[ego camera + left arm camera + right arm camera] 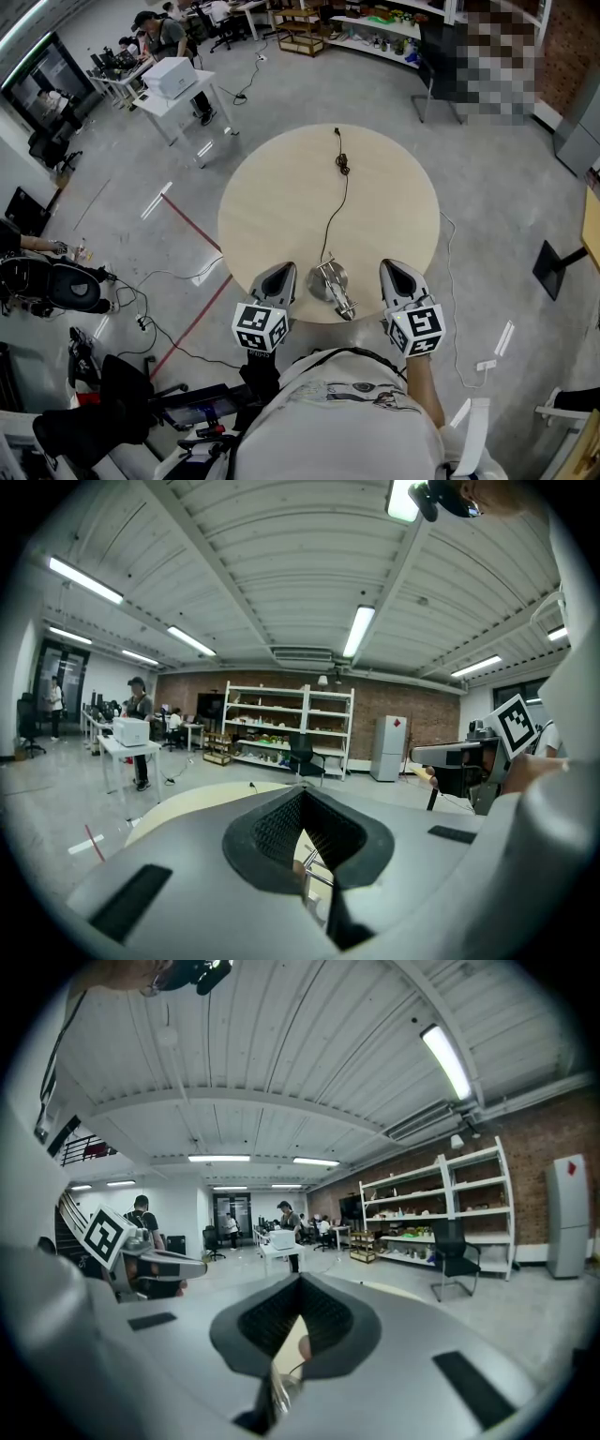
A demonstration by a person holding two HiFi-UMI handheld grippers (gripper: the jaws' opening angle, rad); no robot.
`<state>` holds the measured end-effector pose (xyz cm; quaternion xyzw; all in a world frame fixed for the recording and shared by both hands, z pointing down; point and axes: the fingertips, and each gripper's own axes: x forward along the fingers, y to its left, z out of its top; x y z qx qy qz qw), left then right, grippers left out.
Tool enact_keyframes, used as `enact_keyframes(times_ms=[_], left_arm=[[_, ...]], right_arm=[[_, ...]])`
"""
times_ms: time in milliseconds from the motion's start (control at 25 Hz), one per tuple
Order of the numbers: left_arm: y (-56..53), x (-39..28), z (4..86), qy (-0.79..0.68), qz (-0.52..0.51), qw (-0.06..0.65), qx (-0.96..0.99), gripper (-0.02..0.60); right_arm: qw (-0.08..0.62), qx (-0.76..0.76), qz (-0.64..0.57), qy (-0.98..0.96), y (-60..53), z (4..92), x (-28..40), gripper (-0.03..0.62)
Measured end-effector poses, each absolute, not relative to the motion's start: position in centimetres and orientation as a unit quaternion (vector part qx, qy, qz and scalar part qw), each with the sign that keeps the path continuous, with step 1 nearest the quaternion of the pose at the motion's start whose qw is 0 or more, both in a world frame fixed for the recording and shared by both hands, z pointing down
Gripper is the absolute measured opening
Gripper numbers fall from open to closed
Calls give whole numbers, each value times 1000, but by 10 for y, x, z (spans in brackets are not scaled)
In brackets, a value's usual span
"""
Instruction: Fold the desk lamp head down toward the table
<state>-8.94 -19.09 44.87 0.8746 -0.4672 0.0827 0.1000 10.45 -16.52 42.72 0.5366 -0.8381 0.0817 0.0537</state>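
Observation:
A silver desk lamp stands at the near edge of the round wooden table, its round base on the top and its arm and head lying low toward me. My left gripper hovers just left of the lamp and my right gripper to its right, neither touching it. Both are shut with nothing between the jaws. In the left gripper view, parts of the lamp's metal arm show below the closed left gripper. The right gripper view shows a bit of shiny metal under the closed right gripper.
The lamp's black cable runs across the table to its far edge. A white table with a printer stands far left, shelves and a chair at the back. Dark equipment and cables lie on the floor at left.

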Motion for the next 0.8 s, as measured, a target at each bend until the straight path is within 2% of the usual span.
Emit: enact_keyframes(times_ms=[800], left_arm=[[-191,-95,455,-470,84,106,872,0]], right_arm=[[54,535,86,-839,-166,432,100,5]])
